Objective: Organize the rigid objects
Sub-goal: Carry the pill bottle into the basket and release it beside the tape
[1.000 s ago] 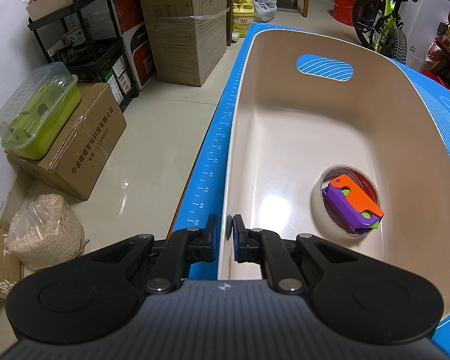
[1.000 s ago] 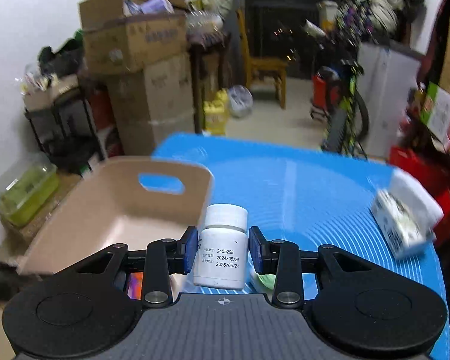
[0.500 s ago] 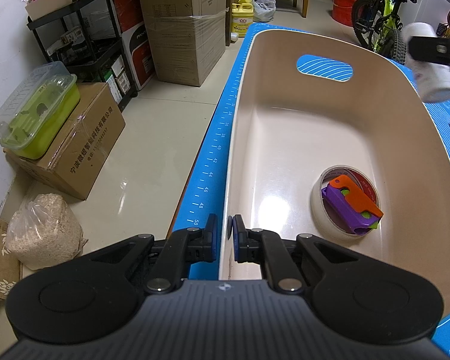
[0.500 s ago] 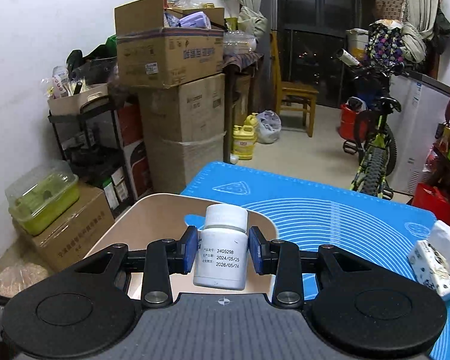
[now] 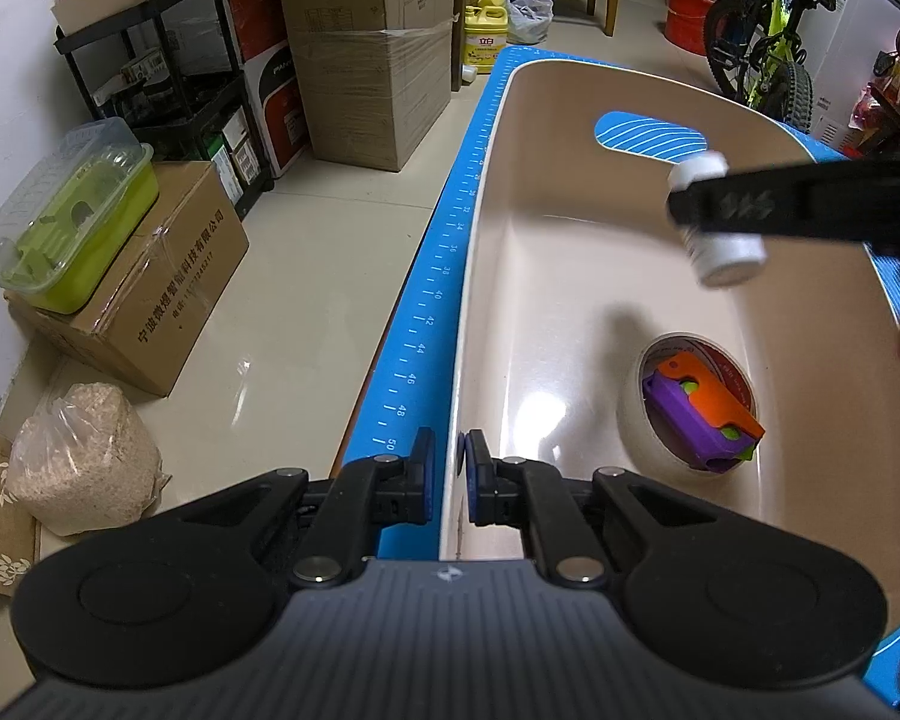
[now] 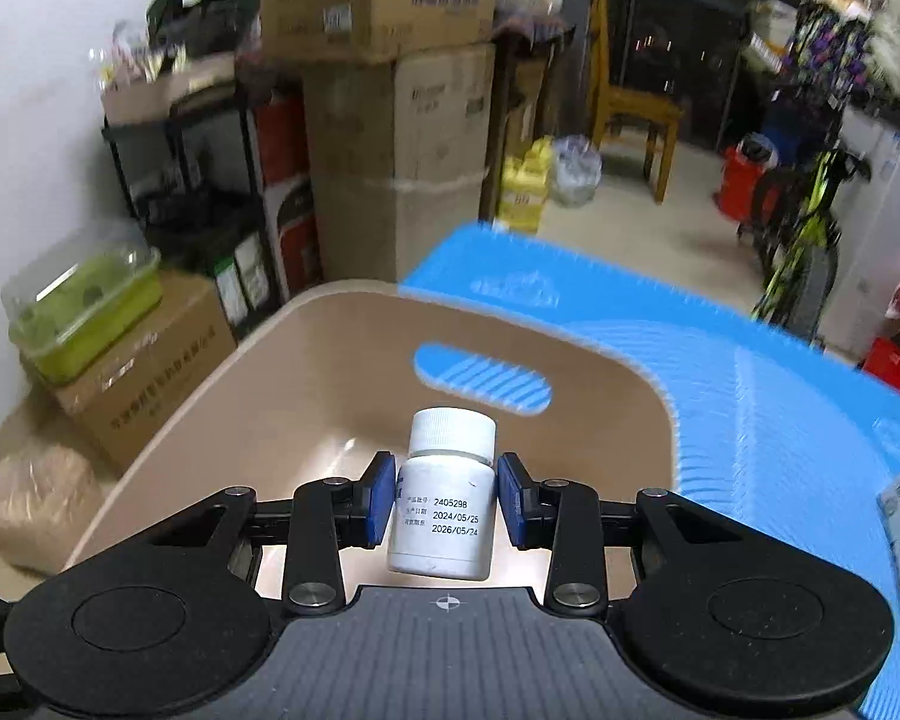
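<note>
Your left gripper (image 5: 447, 461): fingers clenched on near rim of beige oval plastic basket (image 5: 570, 276), pads pinching wall. Basket sits on blue ruled mat (image 5: 432, 276). Inside, near right wall: tape roll (image 5: 648, 414) ringing purple-and-orange toy block (image 5: 699, 414). Your right gripper (image 6: 444, 495): pads grasping white round pill bottle (image 6: 441, 516), upright, hanging above basket interior, clear of floor.
</note>
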Demonstrator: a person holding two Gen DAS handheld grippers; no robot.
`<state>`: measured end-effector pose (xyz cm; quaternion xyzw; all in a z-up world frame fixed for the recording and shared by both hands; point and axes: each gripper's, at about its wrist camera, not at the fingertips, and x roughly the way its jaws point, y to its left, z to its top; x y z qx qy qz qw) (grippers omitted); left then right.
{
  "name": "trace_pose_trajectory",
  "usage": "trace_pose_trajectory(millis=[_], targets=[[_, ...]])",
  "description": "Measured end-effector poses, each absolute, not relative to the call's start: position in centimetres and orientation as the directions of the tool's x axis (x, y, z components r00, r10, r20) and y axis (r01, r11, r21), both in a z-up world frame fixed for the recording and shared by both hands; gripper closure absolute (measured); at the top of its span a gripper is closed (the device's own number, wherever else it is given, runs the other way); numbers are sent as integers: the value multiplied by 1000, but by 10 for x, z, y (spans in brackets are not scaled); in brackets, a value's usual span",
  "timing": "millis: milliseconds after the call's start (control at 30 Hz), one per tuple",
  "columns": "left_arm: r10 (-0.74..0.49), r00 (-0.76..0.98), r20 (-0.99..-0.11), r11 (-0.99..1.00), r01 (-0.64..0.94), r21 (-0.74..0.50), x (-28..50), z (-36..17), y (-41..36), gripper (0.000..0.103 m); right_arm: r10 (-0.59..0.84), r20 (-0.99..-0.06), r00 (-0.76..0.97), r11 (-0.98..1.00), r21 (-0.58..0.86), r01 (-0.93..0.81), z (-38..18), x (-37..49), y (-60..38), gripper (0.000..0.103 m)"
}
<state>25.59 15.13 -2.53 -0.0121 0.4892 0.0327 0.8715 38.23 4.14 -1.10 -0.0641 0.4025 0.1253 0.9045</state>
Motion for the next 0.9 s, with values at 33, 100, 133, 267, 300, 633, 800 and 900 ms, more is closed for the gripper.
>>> trace_pose_trajectory(millis=[33, 100, 133, 267, 300, 633, 800, 900], targets=[[46, 519, -853, 998, -68, 12, 256, -25, 152, 90, 172, -759, 627, 960, -13, -279, -16, 385, 43, 59], [45, 519, -853, 998, -68, 11, 256, -25, 152, 90, 164, -782, 601, 959, -15, -281, -26, 388, 46, 59], [44, 519, -853, 998, -69, 10, 256, -25, 152, 90, 158, -792, 590, 959, -20, -284, -31, 390, 48, 59], [41, 519, -854, 998, -68, 6, 256, -25, 154, 90, 139, -817, 559, 957, -34, -288, -45, 393, 55, 59], [40, 519, -854, 998, -68, 6, 256, -25, 154, 90, 136, -822, 552, 956, -36, -290, -47, 393, 52, 59], [39, 519, -854, 998, -69, 3, 256, -26, 154, 90, 105, -873, 477, 958, -40, -283, -66, 400, 56, 59], [37, 520, -853, 998, -68, 2, 256, -25, 154, 90, 89, -884, 460, 960, -48, -277, -67, 401, 55, 59], [37, 520, -853, 998, -69, 1, 257, -25, 154, 90, 82, -887, 455, 960, -51, -273, -67, 402, 55, 53]])
